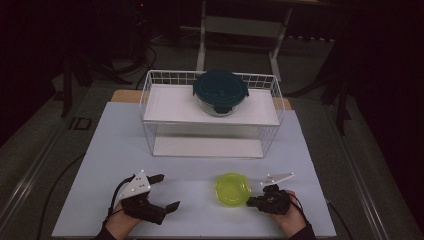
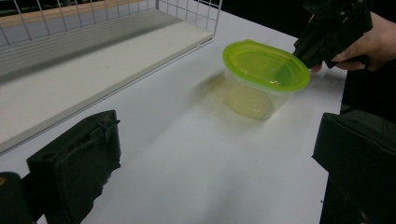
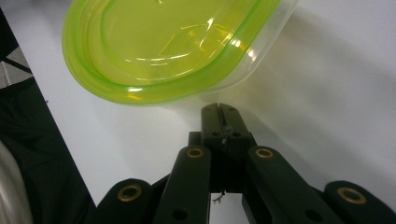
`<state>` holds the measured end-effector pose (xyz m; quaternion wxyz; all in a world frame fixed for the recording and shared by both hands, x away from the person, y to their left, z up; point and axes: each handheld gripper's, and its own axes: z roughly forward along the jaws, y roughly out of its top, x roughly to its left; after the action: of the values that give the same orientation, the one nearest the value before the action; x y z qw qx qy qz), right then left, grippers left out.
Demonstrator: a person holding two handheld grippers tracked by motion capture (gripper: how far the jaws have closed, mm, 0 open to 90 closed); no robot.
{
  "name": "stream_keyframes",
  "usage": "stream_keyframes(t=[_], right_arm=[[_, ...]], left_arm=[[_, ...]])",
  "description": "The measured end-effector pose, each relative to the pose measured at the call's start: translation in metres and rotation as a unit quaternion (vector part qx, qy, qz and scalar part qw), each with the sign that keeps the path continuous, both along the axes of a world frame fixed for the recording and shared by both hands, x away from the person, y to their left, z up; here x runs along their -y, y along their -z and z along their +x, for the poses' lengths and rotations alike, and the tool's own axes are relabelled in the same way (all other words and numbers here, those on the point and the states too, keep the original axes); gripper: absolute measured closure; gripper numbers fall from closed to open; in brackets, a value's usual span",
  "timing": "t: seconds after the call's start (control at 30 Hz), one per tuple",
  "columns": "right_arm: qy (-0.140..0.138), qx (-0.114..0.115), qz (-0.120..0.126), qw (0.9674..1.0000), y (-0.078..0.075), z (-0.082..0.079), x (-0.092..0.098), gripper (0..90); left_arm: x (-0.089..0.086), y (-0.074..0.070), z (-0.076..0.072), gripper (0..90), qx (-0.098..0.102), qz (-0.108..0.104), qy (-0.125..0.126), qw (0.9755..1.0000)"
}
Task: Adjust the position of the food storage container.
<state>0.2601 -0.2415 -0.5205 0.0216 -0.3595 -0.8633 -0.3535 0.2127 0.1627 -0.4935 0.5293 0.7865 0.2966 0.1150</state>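
Table [image 1: 115, 150]: white, dark room.
Tub [image 1: 233, 188]: green-lidded, before rack [image 1: 150, 100].
Right gripper [image 1: 250, 202]: closed, tips at tub rim, likely nudging.
Left gripper [image 1: 166, 191]: open, idle.

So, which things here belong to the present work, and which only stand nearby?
In the work:
- green-lidded container
- right gripper, shut, at its rim

Standing by:
- left gripper, open
- wire rack
- dark-lidded bowl

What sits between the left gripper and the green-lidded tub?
Nothing visible. Bare white table runs from the open left gripper to the green-lidded tub. The shut right gripper sits at the tub's far side, tips at the lid's rim; the wire rack stands further back.
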Motion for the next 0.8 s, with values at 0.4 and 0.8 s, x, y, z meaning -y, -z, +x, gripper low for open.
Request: stream_keyframes(t=[0.4, 0.8], right_arm=[[-0.025, 0.004, 0.006, 0.9997, -0.002, 0.007, -0.025, 90.0], [-0.044, 0.006, 0.008, 0.999, -0.003, 0.013, -0.046, 90.0]], left_arm=[[-0.001, 0.0, 0.0, 0.2, 0.001, -0.001, 0.0, 1.0], [-0.001, -0.001, 0.0, 0.2, 0.001, -0.003, 0.0, 1.0]])
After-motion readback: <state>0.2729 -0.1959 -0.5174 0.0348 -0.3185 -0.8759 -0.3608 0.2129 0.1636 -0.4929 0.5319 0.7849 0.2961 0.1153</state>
